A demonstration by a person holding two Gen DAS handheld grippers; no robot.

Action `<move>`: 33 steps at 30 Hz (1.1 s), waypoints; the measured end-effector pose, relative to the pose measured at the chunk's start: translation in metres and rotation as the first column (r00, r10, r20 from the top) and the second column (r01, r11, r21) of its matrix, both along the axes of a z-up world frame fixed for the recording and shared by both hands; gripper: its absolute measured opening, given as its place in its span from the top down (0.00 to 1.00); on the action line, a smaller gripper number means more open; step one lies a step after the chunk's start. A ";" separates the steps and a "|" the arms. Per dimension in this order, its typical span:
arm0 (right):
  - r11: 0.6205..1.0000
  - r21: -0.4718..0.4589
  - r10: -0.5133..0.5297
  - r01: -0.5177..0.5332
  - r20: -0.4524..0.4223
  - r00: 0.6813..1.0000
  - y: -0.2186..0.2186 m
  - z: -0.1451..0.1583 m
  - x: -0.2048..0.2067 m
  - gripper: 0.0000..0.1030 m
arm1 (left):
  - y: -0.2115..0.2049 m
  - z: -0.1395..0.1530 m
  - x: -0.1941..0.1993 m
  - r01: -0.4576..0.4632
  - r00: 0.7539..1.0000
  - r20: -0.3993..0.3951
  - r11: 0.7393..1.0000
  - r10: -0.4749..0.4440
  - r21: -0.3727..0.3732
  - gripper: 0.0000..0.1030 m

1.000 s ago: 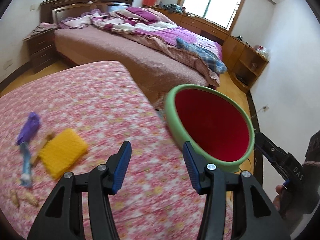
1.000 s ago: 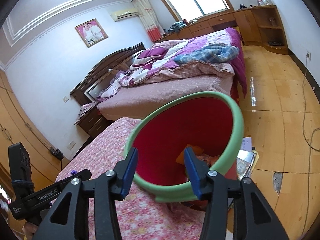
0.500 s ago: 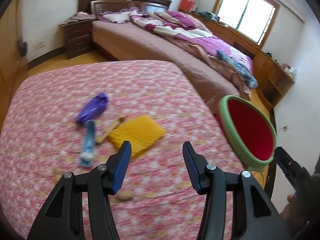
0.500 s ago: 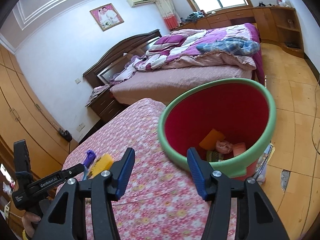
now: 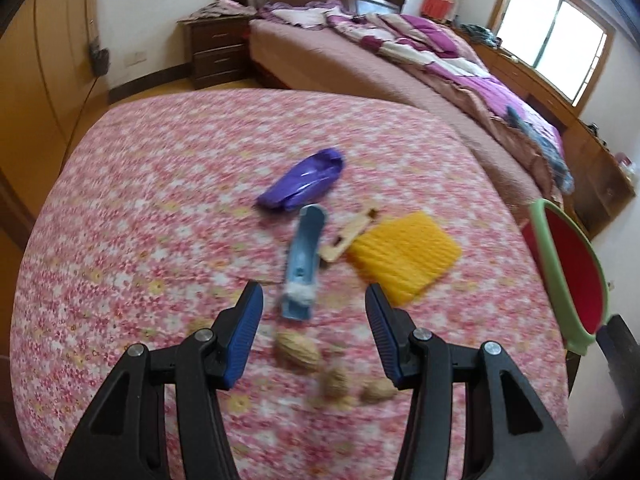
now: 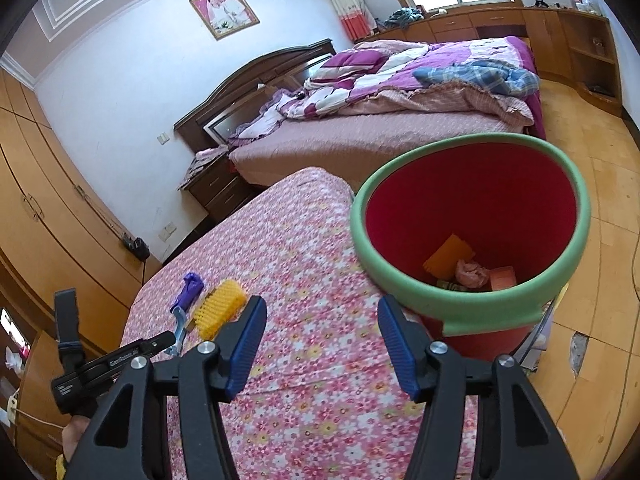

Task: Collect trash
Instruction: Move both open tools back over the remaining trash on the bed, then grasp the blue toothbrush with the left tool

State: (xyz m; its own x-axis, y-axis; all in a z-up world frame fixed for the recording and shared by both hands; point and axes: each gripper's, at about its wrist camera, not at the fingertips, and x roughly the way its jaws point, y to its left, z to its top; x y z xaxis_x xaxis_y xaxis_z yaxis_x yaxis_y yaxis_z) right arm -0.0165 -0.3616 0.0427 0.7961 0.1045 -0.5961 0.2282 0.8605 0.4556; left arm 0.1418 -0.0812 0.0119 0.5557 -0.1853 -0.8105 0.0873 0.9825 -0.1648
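On the pink floral table (image 5: 140,184) lie a purple wrapper (image 5: 302,186), a blue wrapper (image 5: 304,264), a wooden stick (image 5: 352,236), a yellow ribbed pad (image 5: 404,258) and three nut shells (image 5: 298,354). My left gripper (image 5: 314,338) is open and empty, just above the shells and the blue wrapper's near end. The red bin with a green rim (image 6: 472,236) stands at the table's right edge and holds several scraps. My right gripper (image 6: 322,350) is open and empty over the table, in front of the bin.
A bed with purple and pink quilts (image 6: 400,92) stands behind the table. A dark nightstand (image 5: 216,50) is beside it. Wooden wardrobes (image 6: 48,216) line the left wall, low cabinets (image 6: 560,36) run under the window. The floor is yellow wood (image 6: 608,280).
My left gripper has swung left from the bin to the trash on the table and come low over it. My right gripper has drawn back from the bin's mouth.
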 end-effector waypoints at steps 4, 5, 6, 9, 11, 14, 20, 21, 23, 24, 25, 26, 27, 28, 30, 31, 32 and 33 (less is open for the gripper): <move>1.000 -0.004 0.013 -0.013 -0.009 1.000 0.005 -0.004 0.003 0.41 | 0.003 -0.012 0.010 -0.009 1.000 -0.012 1.000 0.009 0.019 0.48; 1.000 -0.005 0.015 -0.015 -0.013 1.000 0.006 -0.005 0.004 0.41 | 0.003 -0.015 0.011 -0.008 1.000 -0.015 1.000 0.008 0.022 0.48; 1.000 -0.003 0.018 -0.018 -0.018 1.000 0.007 -0.006 0.005 0.41 | 0.002 -0.018 0.013 -0.005 1.000 -0.020 1.000 0.006 0.021 0.49; 1.000 0.003 0.025 -0.025 -0.031 0.999 0.008 -0.011 0.009 0.41 | 0.001 -0.024 0.016 0.011 0.999 -0.032 1.000 -0.010 0.010 0.63; 1.000 0.005 0.028 -0.028 -0.043 0.999 0.010 -0.015 0.011 0.41 | 0.001 -0.025 0.015 0.014 1.000 -0.010 1.000 -0.014 0.018 0.69; 0.999 0.015 0.039 -0.038 -0.057 0.998 0.014 -0.019 0.014 0.41 | 0.006 -0.026 0.014 0.011 1.000 -0.010 1.000 -0.011 -0.008 0.81; 0.997 0.002 0.075 -0.075 -0.073 0.995 0.029 -0.019 0.023 0.41 | 0.018 -0.024 0.007 0.022 1.000 -0.010 0.996 -0.023 -0.084 0.81; 0.996 -0.001 0.085 -0.085 -0.074 0.994 0.033 -0.018 0.025 0.41 | 0.021 -0.023 0.005 0.022 1.000 -0.007 0.995 -0.023 -0.095 0.81; 0.994 -0.002 0.105 -0.105 -0.076 0.992 0.039 -0.017 0.029 0.41 | 0.029 -0.016 0.001 0.022 1.000 0.009 0.993 -0.021 -0.112 0.81; 0.993 -0.005 0.116 -0.117 -0.077 0.990 0.043 -0.015 0.032 0.41 | 0.034 -0.012 -0.001 0.020 1.000 0.020 0.993 -0.018 -0.118 0.81; 0.992 -0.008 0.122 -0.123 -0.078 0.989 0.045 -0.014 0.033 0.41 | 0.037 -0.009 -0.002 0.018 1.000 0.028 0.992 -0.015 -0.123 0.81; 0.991 -0.015 0.132 -0.134 -0.078 0.988 0.049 -0.012 0.036 0.41 | 0.041 -0.006 -0.004 0.015 0.999 0.036 0.992 -0.010 -0.129 0.81; 0.990 -0.021 0.140 -0.142 -0.079 0.987 0.053 -0.011 0.038 0.41 | 0.047 -0.002 -0.006 0.009 0.999 0.046 0.991 -0.003 -0.137 0.81; 0.988 -0.025 0.152 -0.155 -0.081 0.985 0.057 -0.009 0.041 0.41 | 0.050 0.001 -0.006 0.006 0.999 0.050 0.990 0.002 -0.141 0.81; 0.985 -0.022 0.168 -0.170 -0.087 0.982 0.062 -0.008 0.045 0.41 | 0.057 0.005 -0.006 0.003 0.998 0.060 0.989 0.006 -0.146 0.81; 0.983 -0.020 0.181 -0.184 -0.092 0.979 0.067 -0.008 0.048 0.41 | 0.061 0.008 -0.005 0.000 0.998 0.064 0.989 0.009 -0.145 0.81; 0.981 -0.021 0.190 -0.193 -0.096 0.977 0.070 -0.007 0.051 0.41 | 0.066 0.011 -0.004 -0.005 0.997 0.069 0.990 0.015 -0.144 0.81; 0.979 -0.024 0.199 -0.202 -0.099 0.975 0.073 -0.006 0.054 0.41 | 0.071 0.013 -0.003 -0.012 0.997 0.072 0.990 0.022 -0.144 0.81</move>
